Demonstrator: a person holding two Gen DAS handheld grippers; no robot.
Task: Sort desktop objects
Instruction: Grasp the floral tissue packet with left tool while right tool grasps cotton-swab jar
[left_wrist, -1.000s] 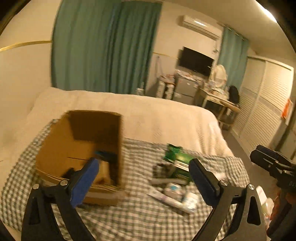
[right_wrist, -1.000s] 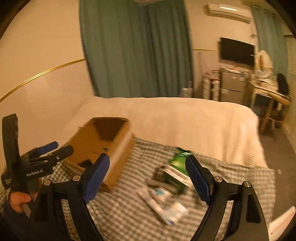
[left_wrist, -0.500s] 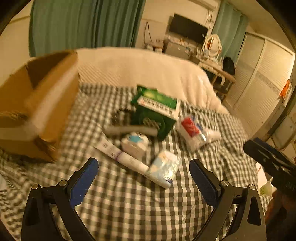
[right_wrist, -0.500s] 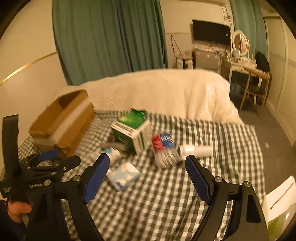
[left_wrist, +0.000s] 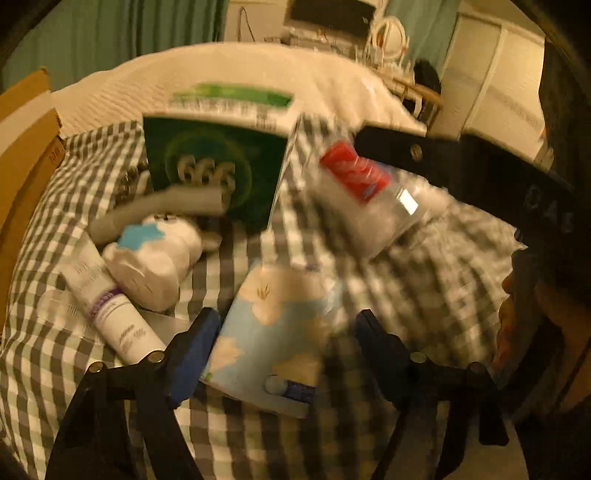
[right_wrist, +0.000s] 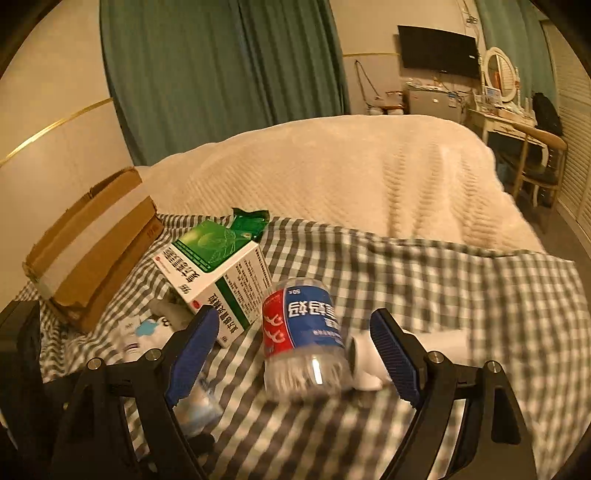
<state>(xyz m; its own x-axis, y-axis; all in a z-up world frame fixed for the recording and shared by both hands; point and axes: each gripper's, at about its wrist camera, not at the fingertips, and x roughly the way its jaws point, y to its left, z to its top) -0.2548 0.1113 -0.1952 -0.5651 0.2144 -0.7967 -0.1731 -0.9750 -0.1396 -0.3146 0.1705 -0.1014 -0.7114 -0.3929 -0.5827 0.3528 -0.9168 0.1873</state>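
Small objects lie on a checked cloth (left_wrist: 240, 266) on a bed. My left gripper (left_wrist: 288, 347) is open with its jaws either side of a light blue tissue pack (left_wrist: 273, 332). A white tube (left_wrist: 107, 310), a white pouch (left_wrist: 155, 254), a green box (left_wrist: 214, 170) and a clear cotton-swab jar (left_wrist: 369, 195) lie beyond. My right gripper (right_wrist: 295, 343) is open around the cotton-swab jar (right_wrist: 303, 332), which lies on its side. The green box (right_wrist: 218, 277) is to its left and a white bottle (right_wrist: 369, 358) to its right.
A cardboard box (right_wrist: 92, 240) stands at the left edge of the cloth and shows in the left wrist view (left_wrist: 22, 155). A white blanket (right_wrist: 351, 166) covers the bed beyond. A desk and chair (right_wrist: 524, 147) stand far right.
Both grippers have dropped down and forward to the objects. The left one now straddles the tissue pack and the right one straddles the cotton-swab jar. Both stay open.
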